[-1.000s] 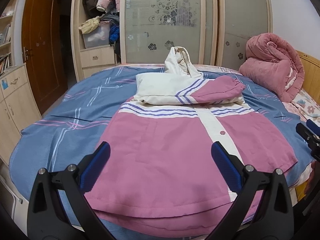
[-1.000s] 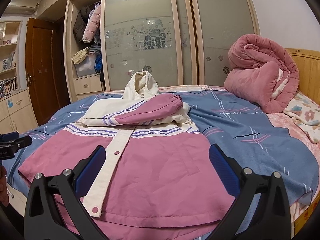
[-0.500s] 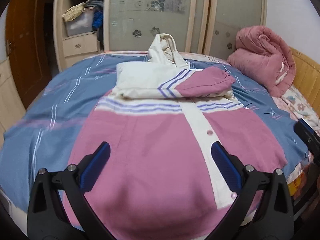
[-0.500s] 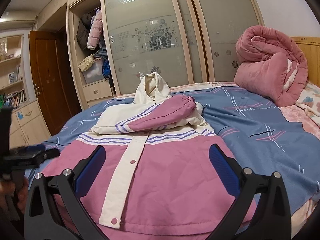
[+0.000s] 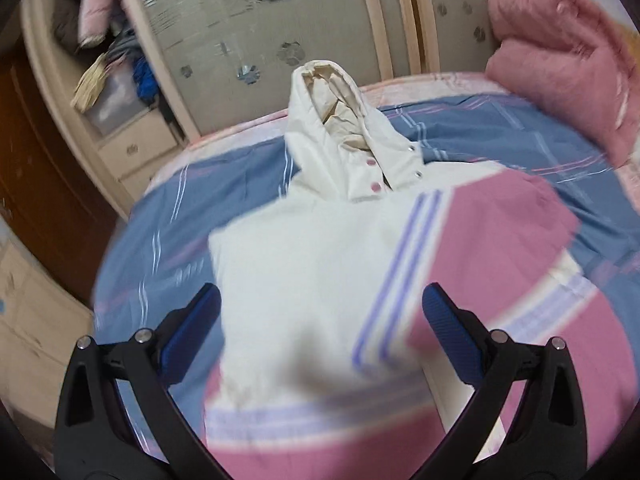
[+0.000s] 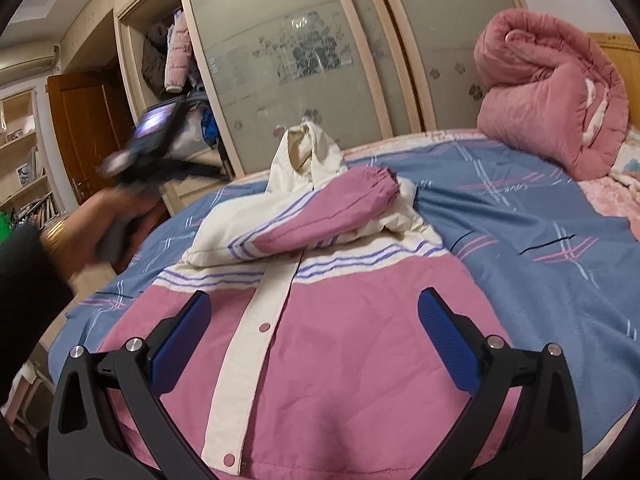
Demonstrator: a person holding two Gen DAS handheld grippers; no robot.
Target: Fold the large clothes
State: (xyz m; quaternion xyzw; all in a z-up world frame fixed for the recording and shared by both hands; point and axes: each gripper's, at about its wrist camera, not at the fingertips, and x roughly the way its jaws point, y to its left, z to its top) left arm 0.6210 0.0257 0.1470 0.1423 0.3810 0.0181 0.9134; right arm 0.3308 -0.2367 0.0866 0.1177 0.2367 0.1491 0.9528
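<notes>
- Left wrist view: my left gripper [image 5: 321,312] has its jaws spread wide with nothing between them, poised above the folded sleeves of the jacket [image 5: 332,264]. The picture is smeared near the lower edge, so I cannot tell whether the pads touch the cloth.
- The jacket lies face up on the blue plaid bed [image 5: 248,176], its cream hood [image 5: 336,120] pointing toward the wardrobe [image 5: 280,12].
- Both sleeves are folded across the chest; the pink sleeve [image 5: 496,220] lies on top, over the cream one.
- Right wrist view: my right gripper [image 6: 313,322] is likewise released, fingers far apart and holding nothing, above the pink lower body of the jacket [image 6: 360,340].
- The cream button placket [image 6: 260,340] runs between my right fingers, snaps visible along it.
- At the left of this view I see the person's hand [image 6: 92,232] carrying the other gripper, blurred, off the bed's side.
- A rolled pink quilt [image 6: 548,92] sits at the far right of the bed, well apart from the jacket.
</notes>
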